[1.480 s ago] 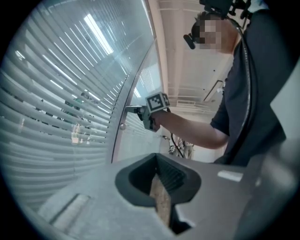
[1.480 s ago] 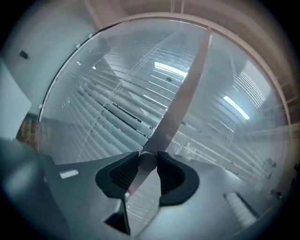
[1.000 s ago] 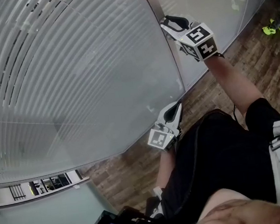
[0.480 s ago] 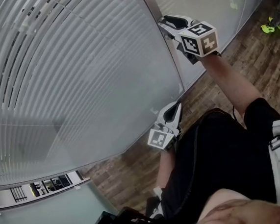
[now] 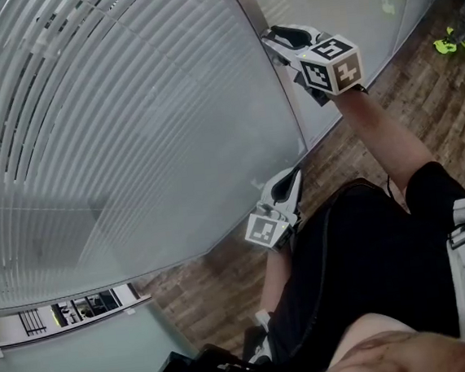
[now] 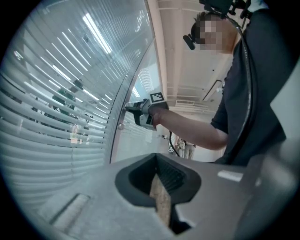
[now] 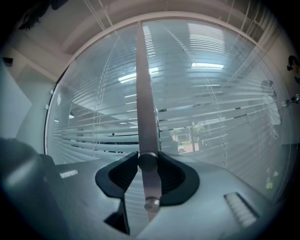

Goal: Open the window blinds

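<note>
Since the right gripper (image 5: pixel 274 38) covers it from above, the round knob (image 7: pixel 147 161) shows only in the right gripper view, pinched between the jaws on the metal post (image 7: pixel 144 84). The left gripper (image 5: pixel 292 180) hangs low near the glass, jaws together and empty. The blinds (image 5: pixel 113 135) sit behind the glass, their slats tilted with thin gaps.

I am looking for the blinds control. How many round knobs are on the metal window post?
2. One knob is gripped in the right gripper's jaws; the second knob sits just below it on the post. Others may be hidden.
</note>
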`<state>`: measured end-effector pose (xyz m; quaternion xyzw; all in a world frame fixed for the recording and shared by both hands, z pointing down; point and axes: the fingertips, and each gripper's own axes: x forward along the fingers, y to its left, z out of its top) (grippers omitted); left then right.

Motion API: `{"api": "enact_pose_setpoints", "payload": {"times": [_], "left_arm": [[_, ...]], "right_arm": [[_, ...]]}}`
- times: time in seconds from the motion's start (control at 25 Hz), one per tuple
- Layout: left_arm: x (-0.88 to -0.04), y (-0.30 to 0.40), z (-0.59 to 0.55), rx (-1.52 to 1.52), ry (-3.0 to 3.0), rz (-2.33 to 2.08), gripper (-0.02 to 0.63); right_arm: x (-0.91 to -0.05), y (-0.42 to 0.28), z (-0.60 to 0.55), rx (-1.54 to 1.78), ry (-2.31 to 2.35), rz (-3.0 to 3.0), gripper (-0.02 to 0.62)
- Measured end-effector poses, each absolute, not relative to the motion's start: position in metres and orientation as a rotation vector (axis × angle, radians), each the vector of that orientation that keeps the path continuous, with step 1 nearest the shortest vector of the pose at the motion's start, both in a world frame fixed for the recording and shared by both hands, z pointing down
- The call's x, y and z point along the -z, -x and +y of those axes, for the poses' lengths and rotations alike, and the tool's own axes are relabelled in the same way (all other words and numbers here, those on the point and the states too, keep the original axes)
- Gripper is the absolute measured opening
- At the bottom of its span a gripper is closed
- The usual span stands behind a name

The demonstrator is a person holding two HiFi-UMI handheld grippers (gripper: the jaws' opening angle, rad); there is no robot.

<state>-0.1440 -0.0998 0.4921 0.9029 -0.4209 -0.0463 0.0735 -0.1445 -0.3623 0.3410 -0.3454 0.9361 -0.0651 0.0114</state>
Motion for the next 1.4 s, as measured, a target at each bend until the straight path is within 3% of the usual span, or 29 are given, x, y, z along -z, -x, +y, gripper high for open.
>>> {"api": "enact_pose_setpoints", "payload": {"times": [0.28, 0.64, 0.8, 1.04, 1.4], "left_arm": [[-0.490, 0.141, -0.101, 0.142, -2.710, -1.270, 0.002], [-0.490, 0.138, -0.100, 0.142, -2.719, -1.251, 0.002], [-0.487, 0.138, -0.100, 0.146, -2.718, -1.263, 0.002], [-0.487, 0.139, -0.099, 0.148, -2.711, -1.273, 0.002], [-0.489, 0.146, -0.095, 0.143, -2.700, -1.298, 0.002]], "right_arm": [[-0.334, 0.137, -0.355, -0.020, 1.079, 2.975, 0.216], [-0.322, 0.139, -0.335, -1.361, 1.228, 3.012, 0.209], [-0.339, 0.139, -0.336, -1.769, 1.173, 2.968, 0.209], [-0.345, 0.148, -0.336, -2.063, 1.115, 2.886, 0.207], [-0.351, 0.153, -0.342, -2.242, 1.103, 2.817, 0.179]]}}
